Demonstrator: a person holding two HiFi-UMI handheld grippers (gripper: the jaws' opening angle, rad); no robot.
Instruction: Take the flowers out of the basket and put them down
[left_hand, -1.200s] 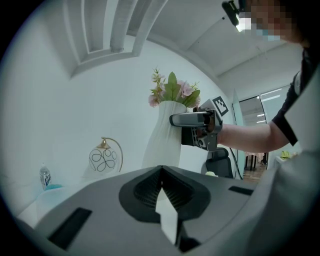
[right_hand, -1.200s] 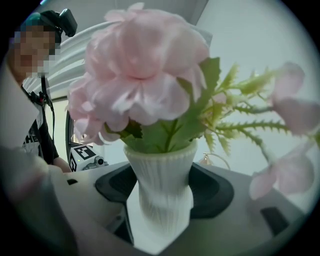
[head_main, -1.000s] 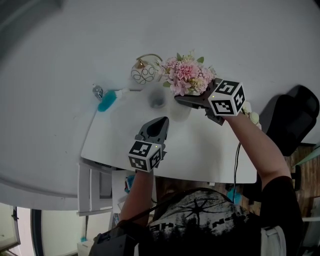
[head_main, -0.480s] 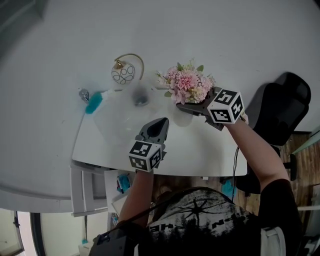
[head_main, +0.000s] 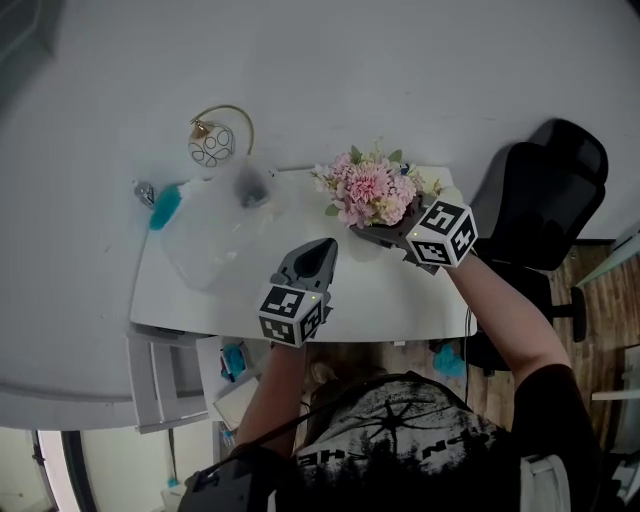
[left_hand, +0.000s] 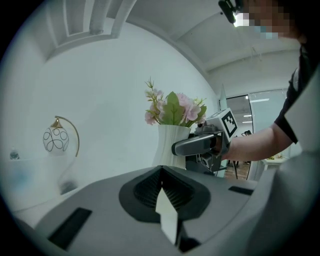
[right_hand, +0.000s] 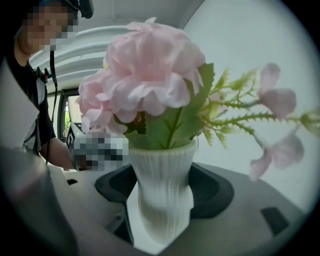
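A bunch of pink flowers (head_main: 368, 190) stands in a white ribbed vase (right_hand: 164, 185). My right gripper (head_main: 368, 232) is shut on the vase's narrow waist, over the back right part of the white table (head_main: 400, 300). In the right gripper view the blooms (right_hand: 150, 70) fill the picture above the jaws. My left gripper (head_main: 324, 248) is shut with nothing in it, just left of the vase. Its own view shows the vase (left_hand: 170, 142), the flowers (left_hand: 172, 107) and the right gripper (left_hand: 197, 145) ahead. The vase's foot is hidden. No basket shows in any view.
A wire ball ornament on a gold hoop (head_main: 212, 145) stands at the back left, also seen as the ornament (left_hand: 56, 139). A blue and silver object (head_main: 160, 205) lies at the table's left corner. A black office chair (head_main: 540, 200) is to the right, a white rack (head_main: 160, 380) below left.
My right gripper has carried the vase of flowers rightwards and nearer, away from the wire ornament. The left gripper has stayed shut in about the same place.
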